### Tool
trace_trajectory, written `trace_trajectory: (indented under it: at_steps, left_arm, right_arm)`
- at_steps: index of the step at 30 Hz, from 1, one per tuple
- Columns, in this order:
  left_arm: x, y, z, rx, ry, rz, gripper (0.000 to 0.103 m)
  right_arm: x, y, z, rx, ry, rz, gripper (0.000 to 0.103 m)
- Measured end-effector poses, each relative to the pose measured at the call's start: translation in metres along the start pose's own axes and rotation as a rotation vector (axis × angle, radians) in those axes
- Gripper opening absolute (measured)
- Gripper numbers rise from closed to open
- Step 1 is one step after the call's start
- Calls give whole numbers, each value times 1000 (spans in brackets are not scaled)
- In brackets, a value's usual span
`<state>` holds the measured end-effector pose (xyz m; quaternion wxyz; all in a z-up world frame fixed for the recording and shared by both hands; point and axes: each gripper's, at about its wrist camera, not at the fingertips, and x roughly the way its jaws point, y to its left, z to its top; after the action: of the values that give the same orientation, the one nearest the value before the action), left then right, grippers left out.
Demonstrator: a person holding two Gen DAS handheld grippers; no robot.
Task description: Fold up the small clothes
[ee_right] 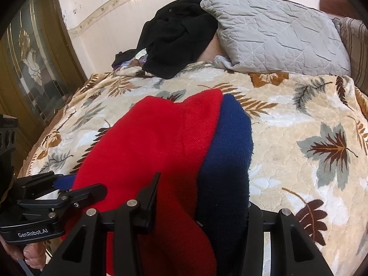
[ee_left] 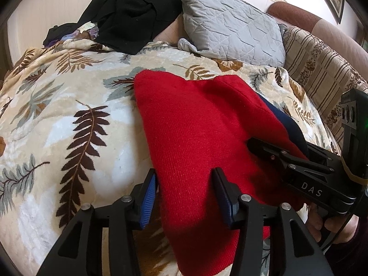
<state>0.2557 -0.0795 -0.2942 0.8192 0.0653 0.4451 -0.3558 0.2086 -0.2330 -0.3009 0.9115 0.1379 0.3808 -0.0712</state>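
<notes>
The red garment [ee_left: 197, 138] was a fine-ribbed knit with a matt, slightly fuzzy face, and the navy piece [ee_right: 227, 151] beside it showed a coarser knit, equally dull. Under them the leaf-patterned blanket [ee_left: 69, 119] looked plush and velvety with a soft sheen, the grey pillow [ee_left: 232, 25] was smooth quilted cloth with a faint satin lustre, and the black clothes [ee_left: 135, 11] looked like matt, soft fabric. The left gripper [ee_left: 184, 197] had matt black plastic arms, shiny metal pins and ridged blue rubbery pads [ee_left: 147, 202]; the right gripper [ee_right: 202, 207] was the same black plastic.
</notes>
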Motion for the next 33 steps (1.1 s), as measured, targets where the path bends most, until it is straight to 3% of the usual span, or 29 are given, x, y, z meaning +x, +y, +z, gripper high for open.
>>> trace_trajectory:
  at_steps: [9,14,19,23,27,30,33]
  left_arm:
    - [-4,1,-2,-8,-4,22,61]
    - [-23,-9,0,64,-57,103,61]
    - [-42,-12,8,95,-152,161,61]
    - [-34,-11,23,83,-163,184,61]
    - [-18,-13,37,67,-141,189,61]
    - [-4,-15,41,73,-110,201,61]
    - [13,-15,38,76,-63,211,64]
  right_arm:
    - [-2,-1,0,-2,10,-15,52]
    - [-9,-14,5,41,27,-8,55]
    - [-25,-33,16,132,-27,-5,56]
    - [-35,-43,33,181,-106,11,56]
    - [-29,-40,46,189,-129,93,56]
    - [-6,-43,50,232,-62,190,56]
    - [35,-54,42,322,106,240,56]
